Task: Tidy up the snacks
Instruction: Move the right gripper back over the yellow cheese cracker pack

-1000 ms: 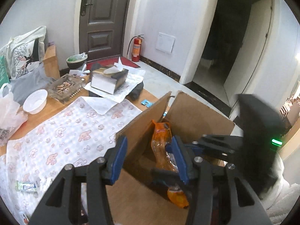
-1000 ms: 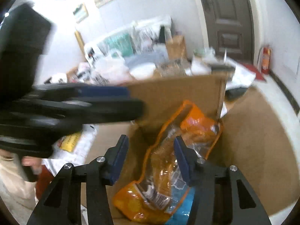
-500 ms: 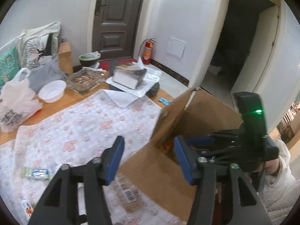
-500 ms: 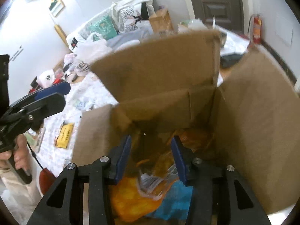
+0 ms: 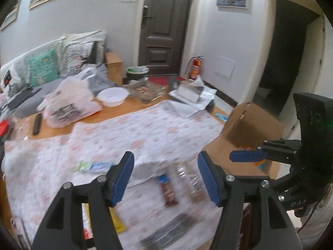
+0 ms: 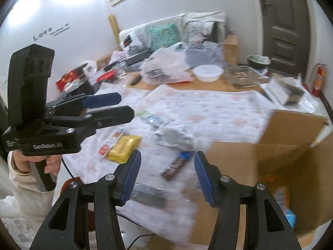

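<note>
Loose snacks lie on the patterned tablecloth (image 5: 129,133): a brown chocolate bar (image 5: 169,192) (image 6: 176,165), a clear packet (image 5: 189,184), a yellow packet (image 6: 123,148), a green and blue packet (image 5: 95,166) and a dark packet (image 6: 148,193). An open cardboard box (image 6: 291,158) (image 5: 249,125) stands at the table's right end with an orange snack bag (image 6: 280,193) inside. My left gripper (image 5: 165,176) is open and empty above the chocolate bar. My right gripper (image 6: 165,176) is open and empty above the table beside the box.
A white plastic bag (image 5: 70,102), white bowl (image 5: 112,96), tissue box (image 5: 188,91) and glass tray (image 5: 145,90) stand at the table's far side. A sofa with cushions (image 5: 43,68) is behind. A door (image 5: 164,27) and fire extinguisher (image 5: 194,67) are farther back.
Both grippers have pulled up and out of the box and swung left over the table. The orange bag stays in the box. Both stay open.
</note>
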Action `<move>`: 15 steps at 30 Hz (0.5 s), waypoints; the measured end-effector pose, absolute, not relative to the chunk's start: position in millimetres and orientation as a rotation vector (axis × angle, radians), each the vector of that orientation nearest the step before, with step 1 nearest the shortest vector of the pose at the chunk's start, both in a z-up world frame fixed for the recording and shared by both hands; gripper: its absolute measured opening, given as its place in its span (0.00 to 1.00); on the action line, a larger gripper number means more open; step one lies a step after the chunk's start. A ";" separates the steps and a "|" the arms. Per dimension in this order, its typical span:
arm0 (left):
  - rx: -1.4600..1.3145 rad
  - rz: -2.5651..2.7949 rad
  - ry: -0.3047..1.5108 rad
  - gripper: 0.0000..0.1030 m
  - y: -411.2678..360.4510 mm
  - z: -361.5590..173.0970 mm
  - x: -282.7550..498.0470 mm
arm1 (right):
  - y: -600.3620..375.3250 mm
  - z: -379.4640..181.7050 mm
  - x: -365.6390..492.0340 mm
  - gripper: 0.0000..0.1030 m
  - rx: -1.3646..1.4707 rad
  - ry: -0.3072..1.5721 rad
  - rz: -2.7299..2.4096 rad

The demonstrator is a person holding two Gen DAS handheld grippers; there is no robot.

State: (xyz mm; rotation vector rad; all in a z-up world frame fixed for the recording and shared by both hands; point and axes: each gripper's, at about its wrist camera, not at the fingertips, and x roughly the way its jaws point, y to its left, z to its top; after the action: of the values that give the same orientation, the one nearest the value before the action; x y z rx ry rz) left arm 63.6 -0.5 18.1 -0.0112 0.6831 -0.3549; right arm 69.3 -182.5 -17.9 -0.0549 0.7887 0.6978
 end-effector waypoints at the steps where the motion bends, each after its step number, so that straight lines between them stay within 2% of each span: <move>1: -0.014 -0.336 0.687 0.59 10.3 12.7 59.0 | -169.2 -22.1 66.2 0.48 -0.063 0.798 0.710; 7: -0.058 -0.272 0.730 0.61 58.7 -33.6 41.7 | -113.1 -62.7 56.5 0.48 -0.065 0.891 0.752; 15: -0.171 -0.172 0.843 0.61 104.0 -109.0 50.9 | -94.5 -120.8 74.0 0.48 -0.014 0.934 0.557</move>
State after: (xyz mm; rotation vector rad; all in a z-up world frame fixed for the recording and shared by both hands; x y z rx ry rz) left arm 50.9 104.0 -109.0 -0.1715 0.8429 -0.1720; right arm 74.0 -94.5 -120.8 -0.0138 0.9340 0.5574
